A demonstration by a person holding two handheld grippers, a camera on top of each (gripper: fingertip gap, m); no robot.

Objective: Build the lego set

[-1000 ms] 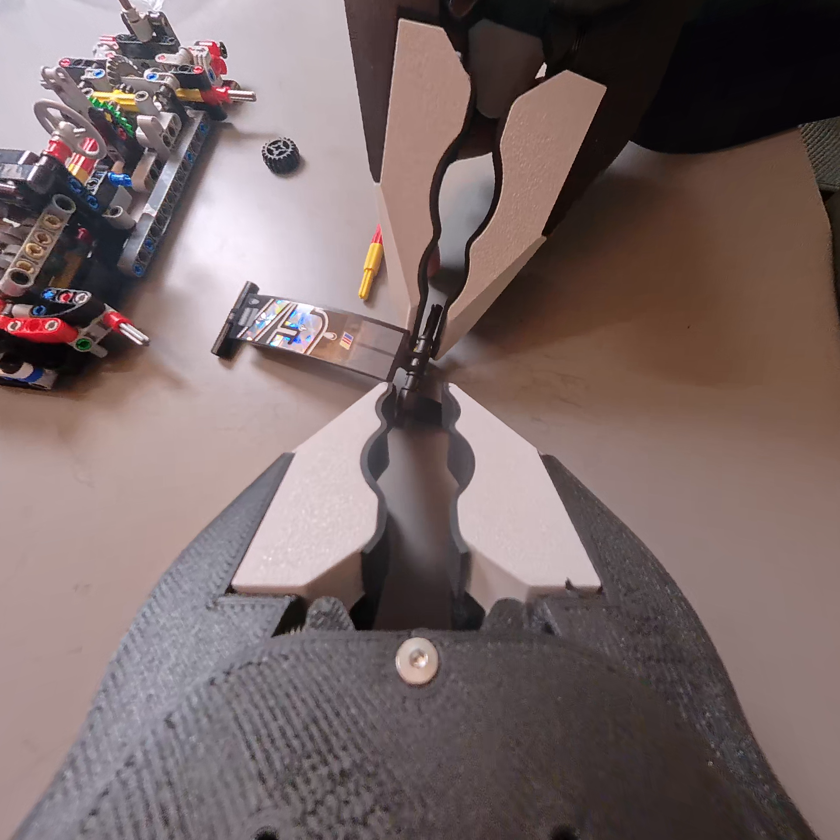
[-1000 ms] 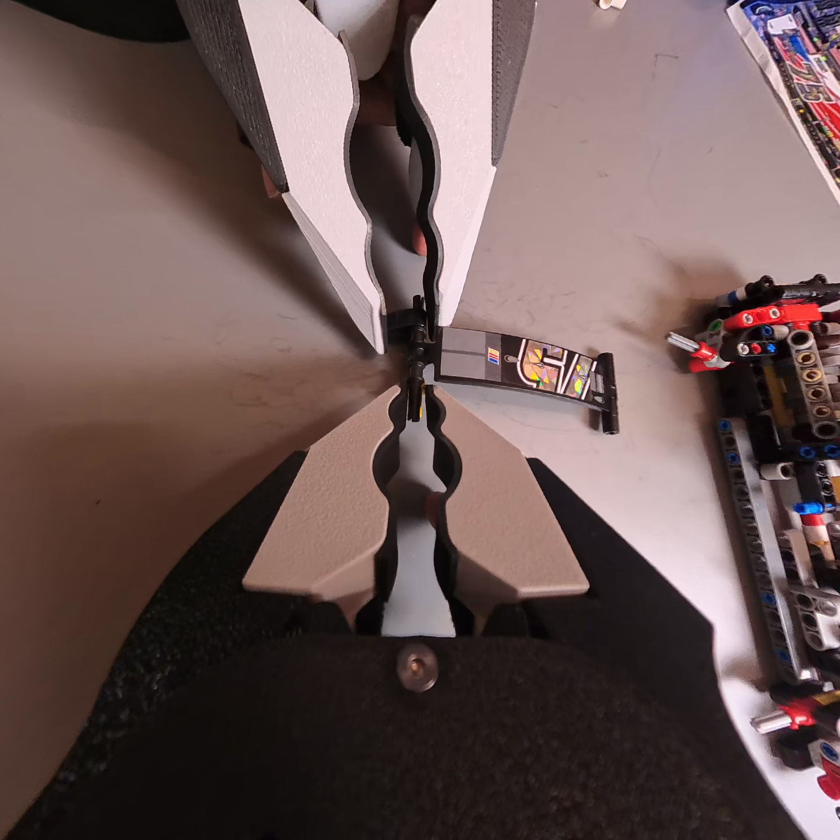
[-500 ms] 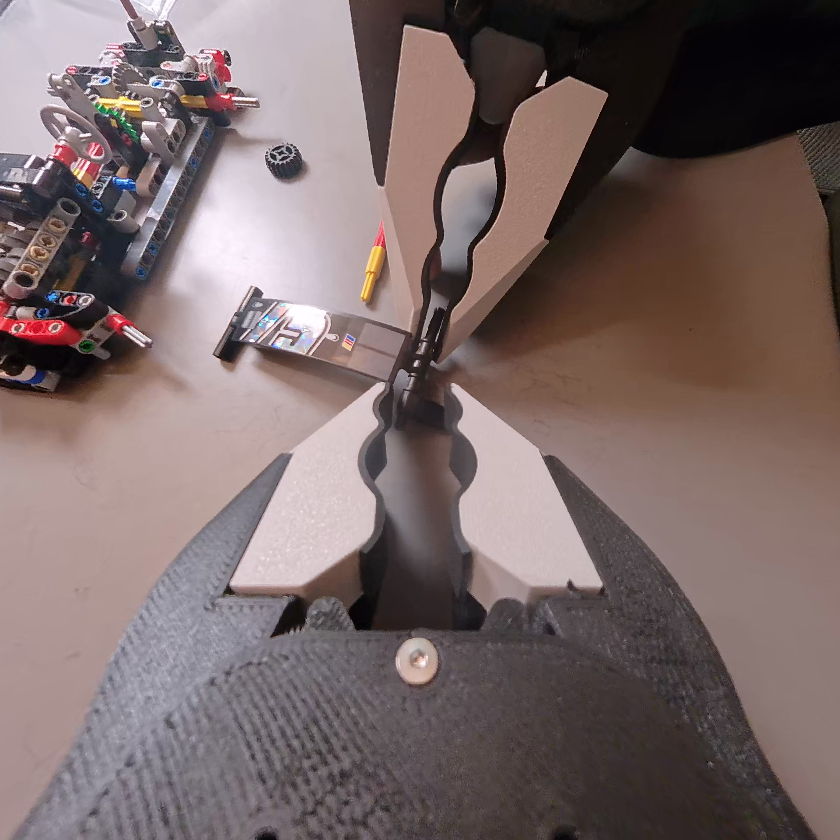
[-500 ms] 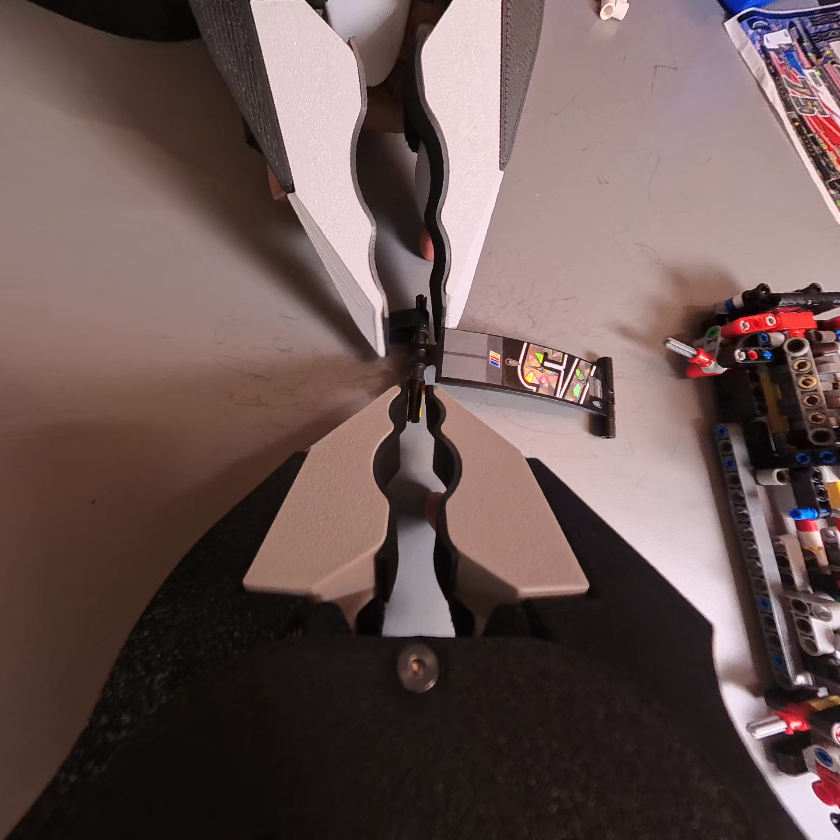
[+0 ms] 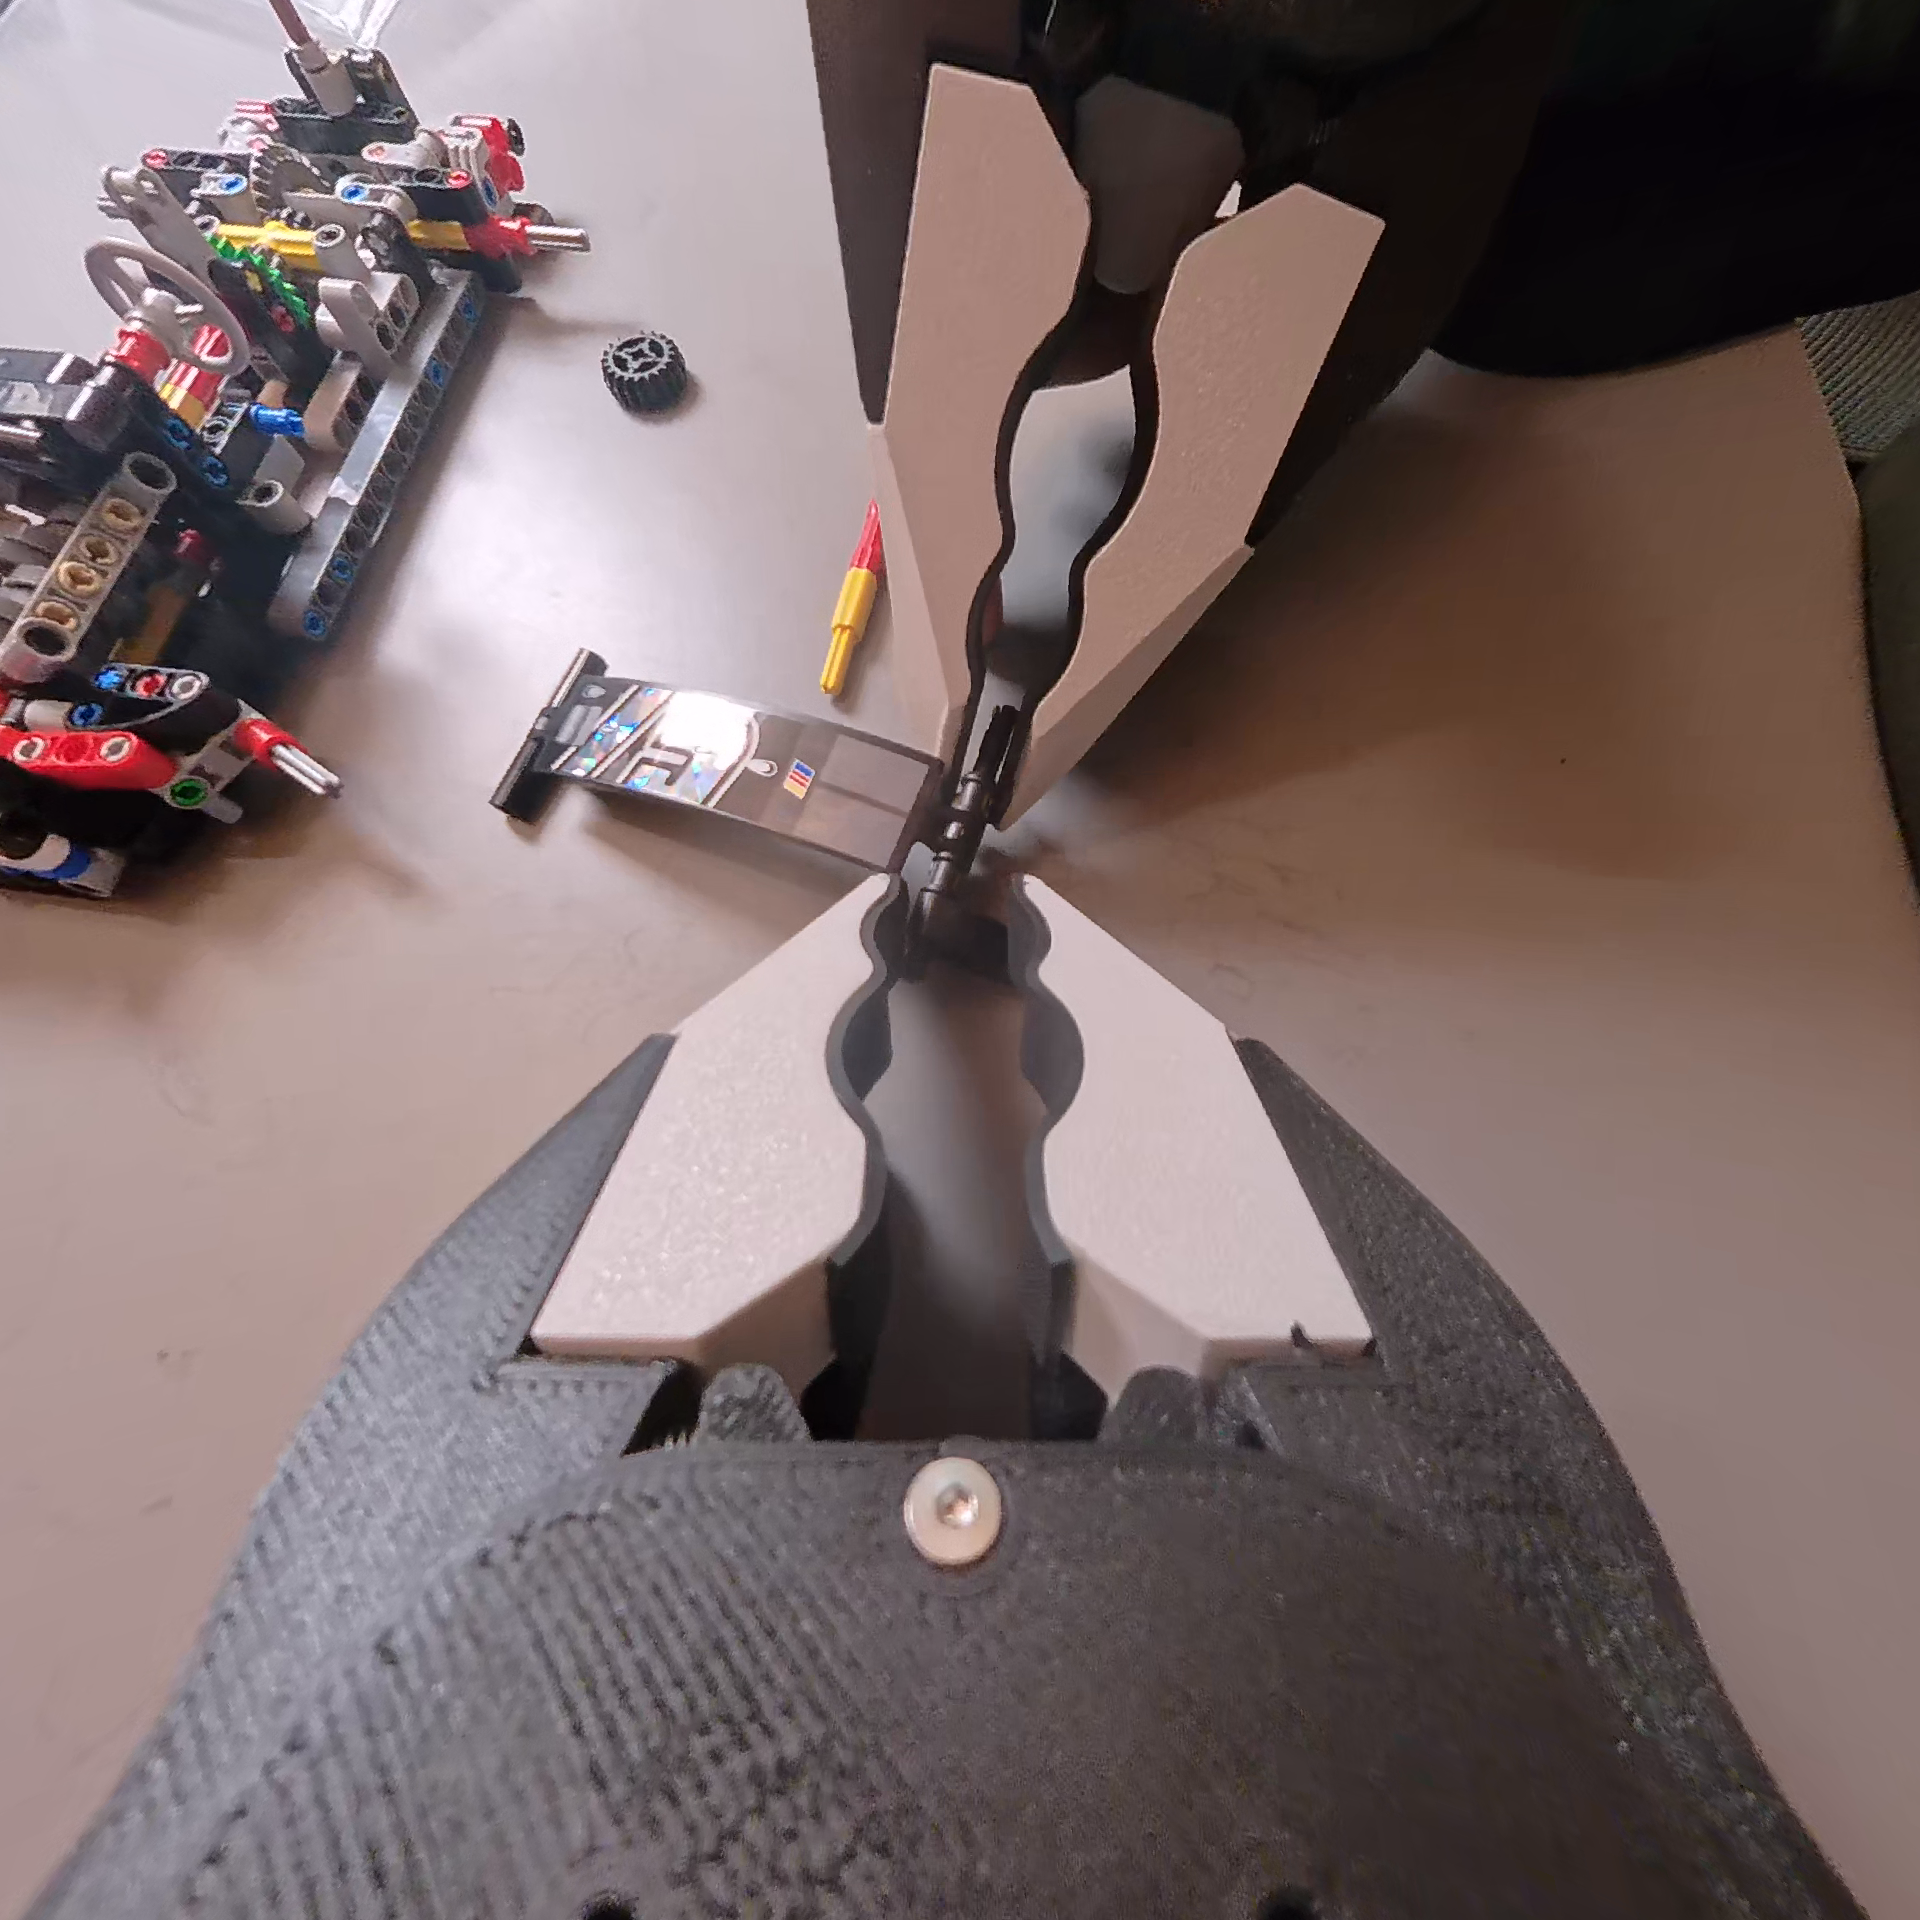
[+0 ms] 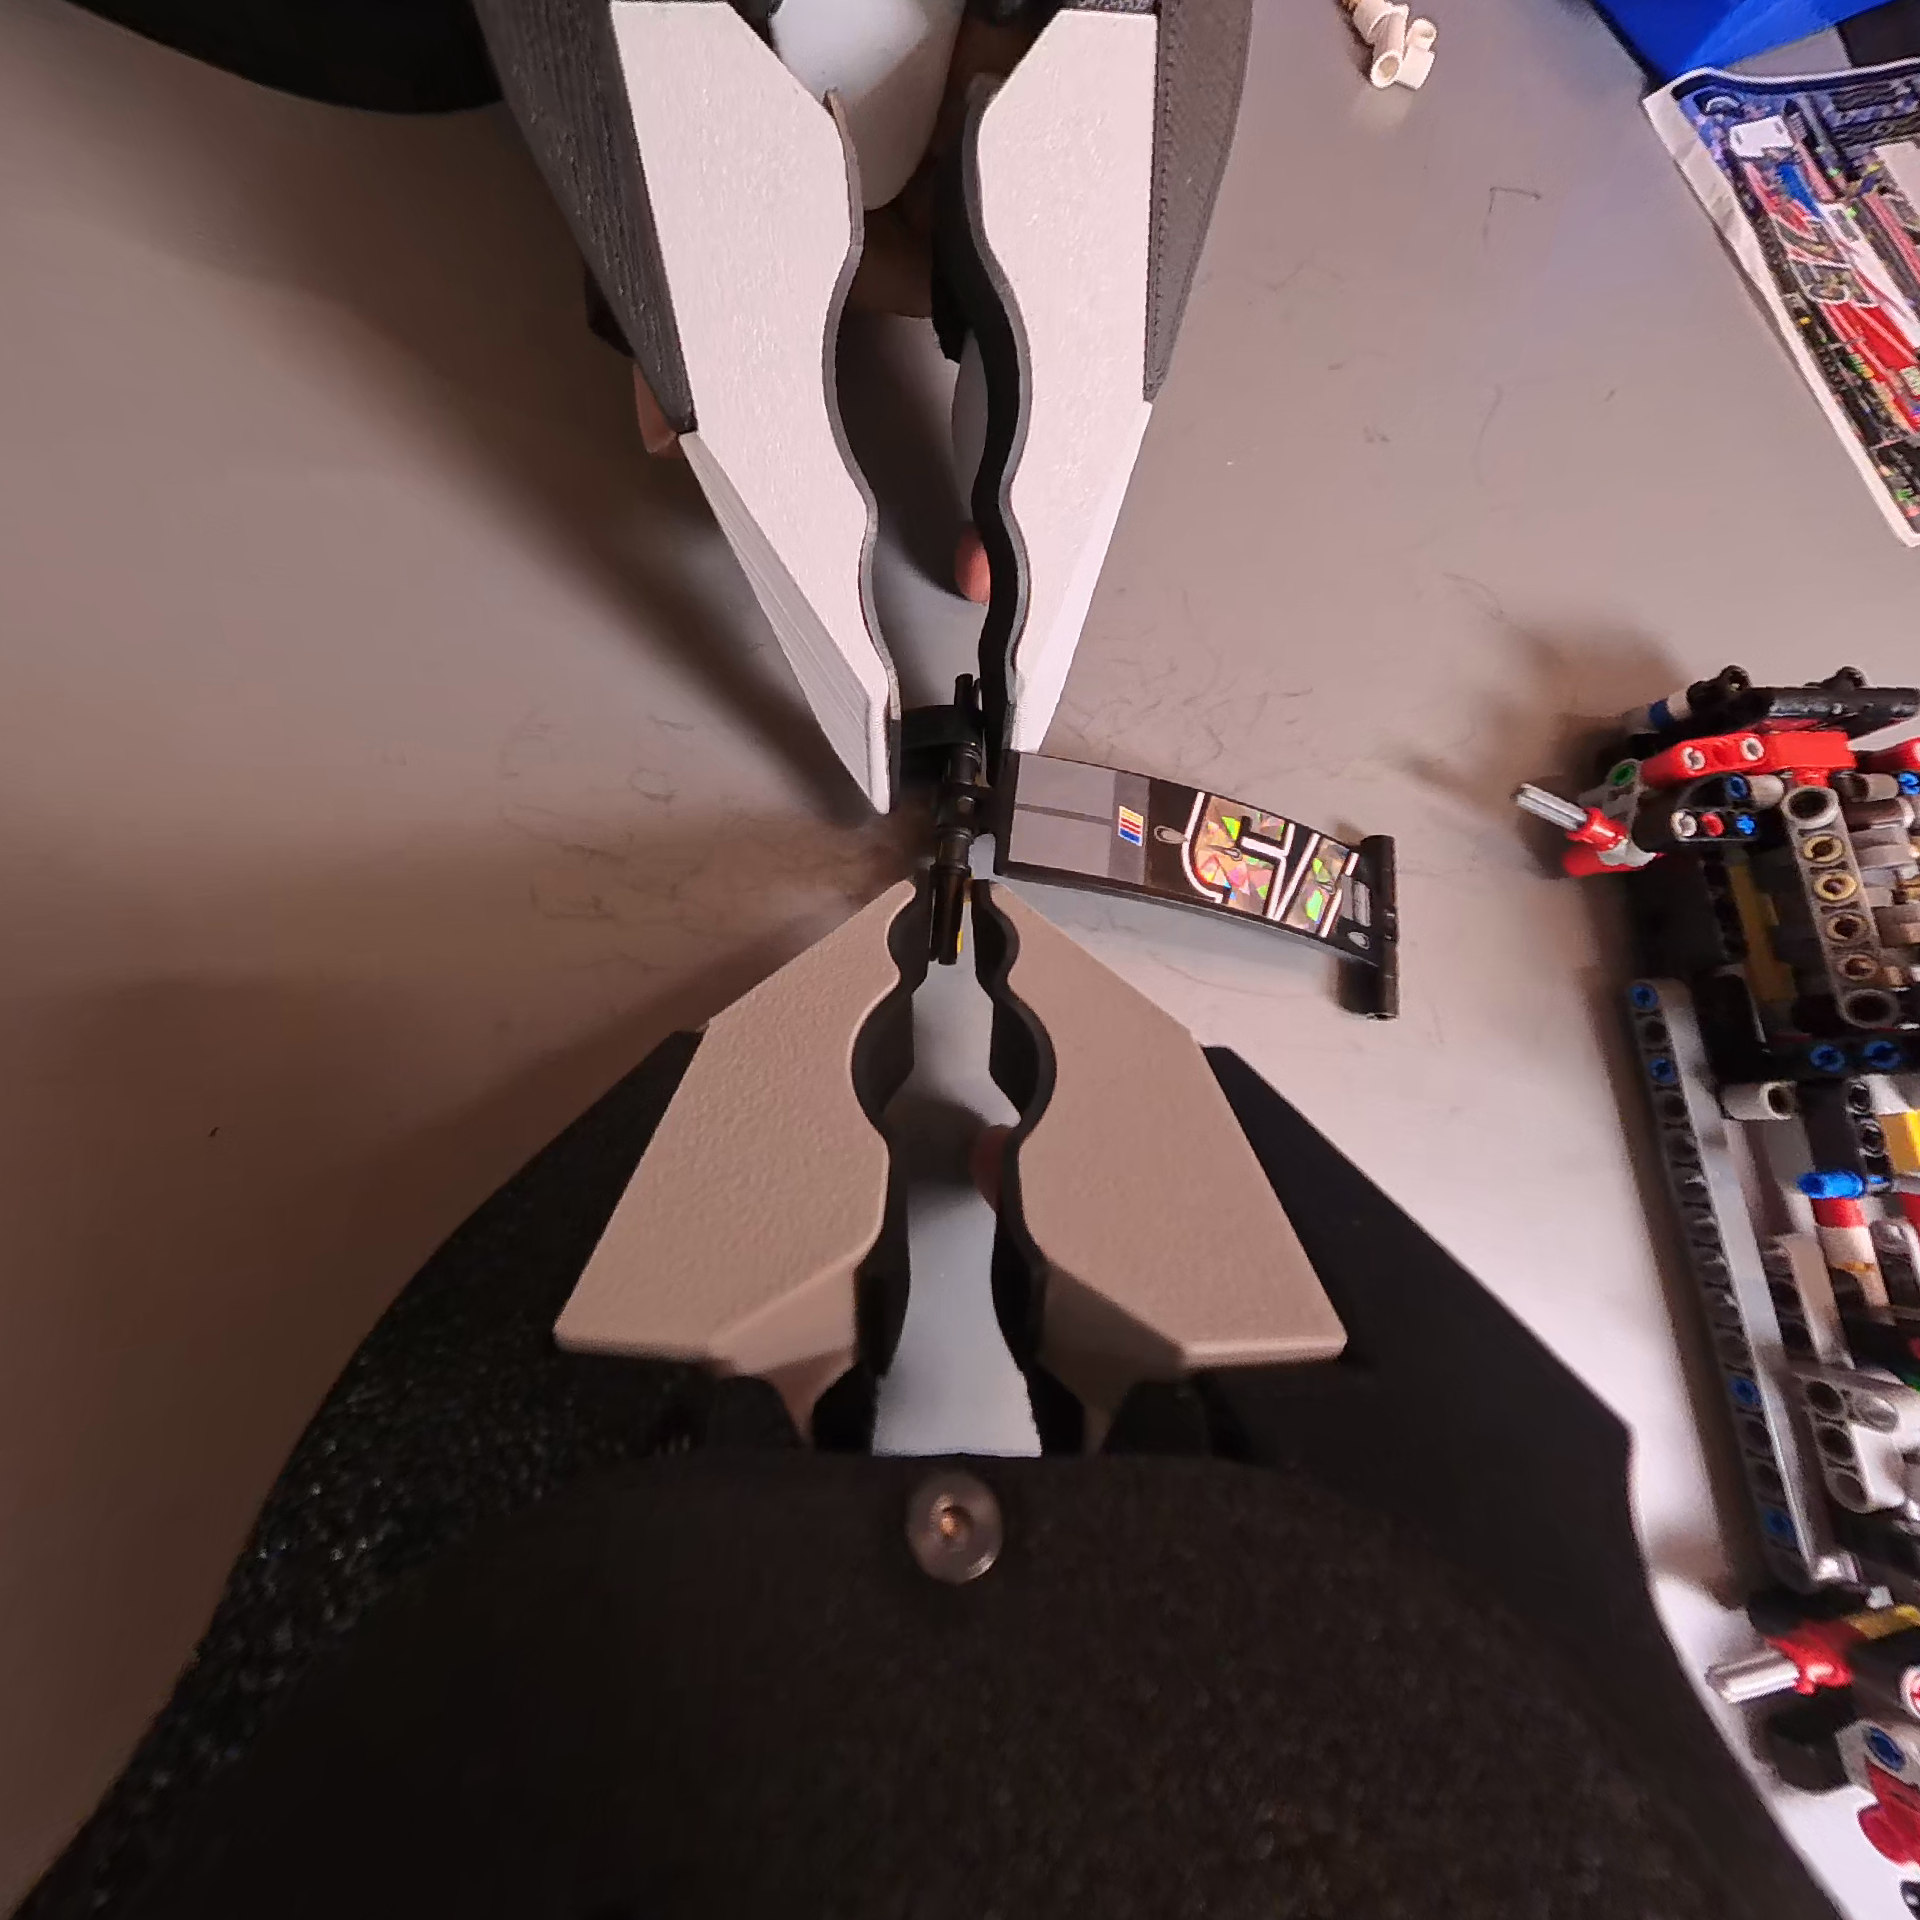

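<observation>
My left gripper (image 5: 951, 914) and right gripper (image 6: 951, 920) meet tip to tip just above the table. The left is shut on a black connector (image 6: 935, 727) at the near end of a black curved panel (image 5: 717, 769) with a shiny sticker. The panel (image 6: 1195, 852) sticks out sideways toward the model. The right is shut on a thin black pin (image 6: 956, 821) that runs from its tips into that connector. The pin also shows in the left wrist view (image 5: 966, 800). The right gripper (image 5: 987, 748) comes in from above there.
The partly built Lego chassis (image 5: 156, 416) lies beside the panel, and at the right edge of the right wrist view (image 6: 1818, 935). A black gear (image 5: 644, 372) and a yellow and red pin (image 5: 854, 613) lie loose. An instruction booklet (image 6: 1818, 260) and small white pieces (image 6: 1397, 42) lie farther off. Left and right tips are no more than a few centimetres apart.
Both grippers stay shut and tip to tip. The pair has drifted slightly, so the chassis sits a little differently in both views. The panel's tilt changed slightly.
</observation>
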